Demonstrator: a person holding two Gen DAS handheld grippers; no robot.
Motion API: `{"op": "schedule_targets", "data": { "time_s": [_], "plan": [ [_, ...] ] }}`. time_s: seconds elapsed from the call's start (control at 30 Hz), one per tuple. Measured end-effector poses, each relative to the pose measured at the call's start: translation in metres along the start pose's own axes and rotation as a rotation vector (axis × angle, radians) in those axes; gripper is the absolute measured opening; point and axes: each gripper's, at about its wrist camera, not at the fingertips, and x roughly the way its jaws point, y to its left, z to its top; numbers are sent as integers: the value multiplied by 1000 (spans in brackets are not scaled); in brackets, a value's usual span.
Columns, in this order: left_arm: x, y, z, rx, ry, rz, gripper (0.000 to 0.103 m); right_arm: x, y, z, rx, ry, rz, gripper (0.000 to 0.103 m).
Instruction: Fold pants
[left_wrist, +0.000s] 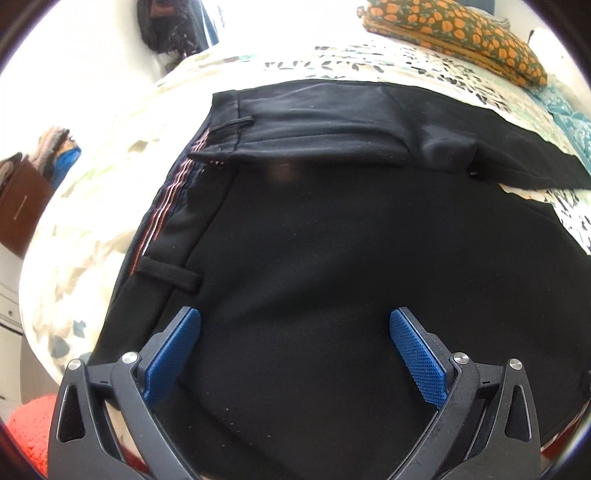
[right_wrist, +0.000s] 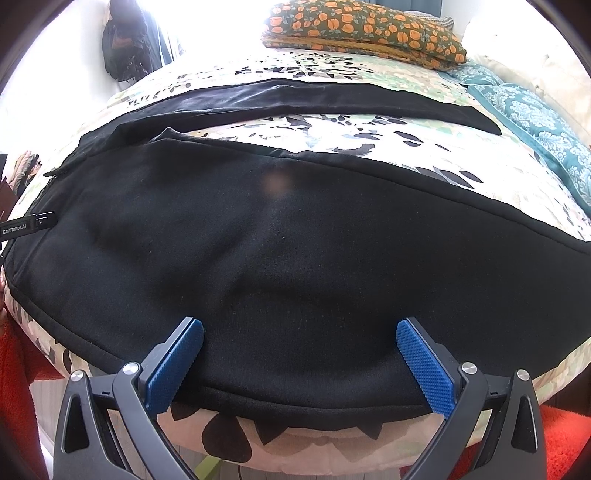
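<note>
Left wrist view: left gripper (left_wrist: 294, 334) jaws were spread wide over the black pants (left_wrist: 314, 266), gripping nothing; waistband edge ran just outside the left jaw, bare bedspread (left_wrist: 92, 206) beyond. Right gripper (right_wrist: 300, 341) was also spread wide, near leg edge just behind the jaws (bed rim below). Legs ran across the jaws, far leg well ahead. Belt loop (left_wrist: 168, 275) showed only on the left; patterned pillow (right_wrist: 365, 29) showed far ahead.

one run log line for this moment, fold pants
left gripper: open, over waistband | right gripper: open, over near leg | black fabric pants: flat, legs apart on leaf-print bedspread | fold: not begun
</note>
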Motion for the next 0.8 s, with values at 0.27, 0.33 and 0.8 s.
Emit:
{"op": "schedule_targets", "data": {
  "time_s": [0.27, 0.33, 0.8],
  "plan": [
    [-10, 10, 1, -48, -13, 18, 102, -3, -3, 0, -5, 6, 16, 103],
    [-16, 16, 1, -85, -36, -6, 102, -9, -6, 1, 3, 1, 1, 103],
    [-51, -15, 17, -68, -123, -130, 102, -40, -13, 16, 49, -165, -5, 103]
  ]
}}
